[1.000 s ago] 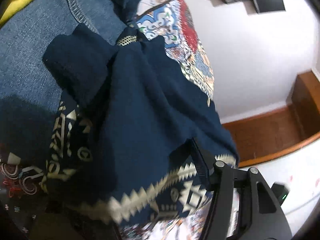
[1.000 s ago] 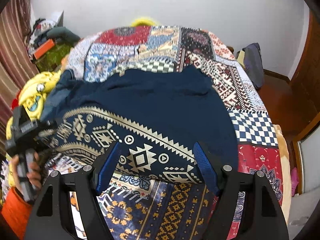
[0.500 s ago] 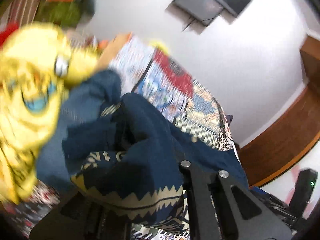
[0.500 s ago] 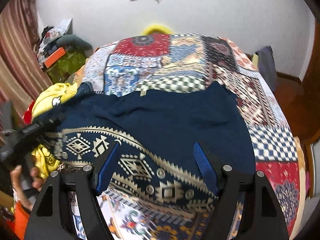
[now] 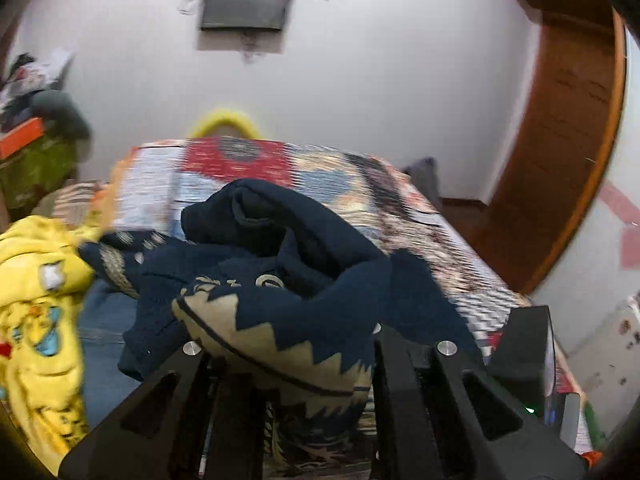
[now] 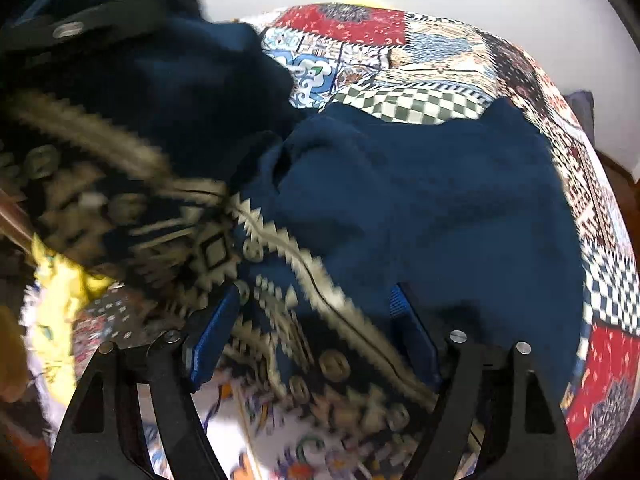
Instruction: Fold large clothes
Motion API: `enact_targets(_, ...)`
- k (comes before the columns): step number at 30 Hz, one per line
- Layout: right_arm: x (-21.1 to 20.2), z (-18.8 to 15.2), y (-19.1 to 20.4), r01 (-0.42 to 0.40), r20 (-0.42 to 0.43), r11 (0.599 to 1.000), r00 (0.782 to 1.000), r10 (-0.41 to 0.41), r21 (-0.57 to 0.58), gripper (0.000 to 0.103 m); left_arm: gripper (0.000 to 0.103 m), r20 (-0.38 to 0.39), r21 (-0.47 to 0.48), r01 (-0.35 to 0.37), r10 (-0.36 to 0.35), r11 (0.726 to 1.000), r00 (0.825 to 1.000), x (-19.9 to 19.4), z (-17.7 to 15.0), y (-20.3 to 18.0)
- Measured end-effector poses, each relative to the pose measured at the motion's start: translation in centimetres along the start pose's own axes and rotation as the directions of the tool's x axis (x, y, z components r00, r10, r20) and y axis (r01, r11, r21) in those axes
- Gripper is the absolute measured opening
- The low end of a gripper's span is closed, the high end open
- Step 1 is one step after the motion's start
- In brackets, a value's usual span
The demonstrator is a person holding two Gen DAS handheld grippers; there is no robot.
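A large navy garment with a cream zigzag and geometric border (image 6: 432,208) lies on the patchwork bed. My left gripper (image 5: 288,344) is shut on its patterned hem (image 5: 280,320) and holds that part bunched up above the bed. It shows in the right wrist view as a dark bar at the upper left (image 6: 84,32), carrying cloth over the rest of the garment. My right gripper (image 6: 316,320) is open and empty, its blue pads (image 6: 212,332) hovering just over the border near the front edge.
The patchwork bedspread (image 6: 400,64) covers the bed. A yellow cartoon-print blanket (image 5: 36,320) and blue denim (image 5: 104,360) lie at the left. A wall-mounted TV (image 5: 244,4) and a wooden door frame (image 5: 560,160) are beyond the bed.
My left gripper has swung up and to the right with the hem, dragging the garment's left side over its middle. My right gripper has stayed open and moved closer over the border.
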State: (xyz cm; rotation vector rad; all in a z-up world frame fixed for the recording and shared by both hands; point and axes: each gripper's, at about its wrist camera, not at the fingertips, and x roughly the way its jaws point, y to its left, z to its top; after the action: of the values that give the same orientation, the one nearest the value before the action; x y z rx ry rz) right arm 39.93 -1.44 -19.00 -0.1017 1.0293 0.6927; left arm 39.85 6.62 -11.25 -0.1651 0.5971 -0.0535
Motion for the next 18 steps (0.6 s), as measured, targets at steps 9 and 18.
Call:
enact_targets(9, -8.9, -5.7, -11.6, 0.047, 0.12, 0.946, 0.989, -0.09, 0.32, 0.074, 0.009, -0.252, 0.289, 0.261, -0.19, 0.921, 0.949, 4.8, -3.8, -11.5)
enact_targets(18, -12.9, -8.4, -15.0, 0.085, 0.133, 0.908, 0.979, -0.152, 0.411, 0.074, 0.031, -0.413, 0.205, 0.344, -0.238, 0.916, 0.879, 6.1, -7.9, -11.4)
